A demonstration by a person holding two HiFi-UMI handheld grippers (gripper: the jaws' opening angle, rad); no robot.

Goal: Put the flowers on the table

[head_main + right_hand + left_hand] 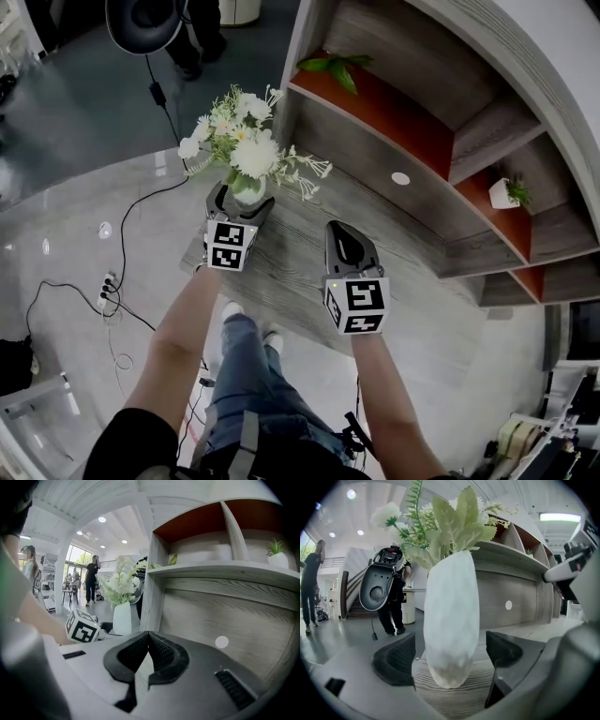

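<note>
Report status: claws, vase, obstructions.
Left claw open, straddling vase. Right claw shut, empty. Vase upright on table. Nothing in the way.

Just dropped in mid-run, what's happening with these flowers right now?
The person's left gripper has its jaws open around the white vase of flowers, with a gap showing on each side. The vase appears to stand on the wooden table beside the shelf unit. The right gripper is shut and empty, held over the table nearby.
</note>
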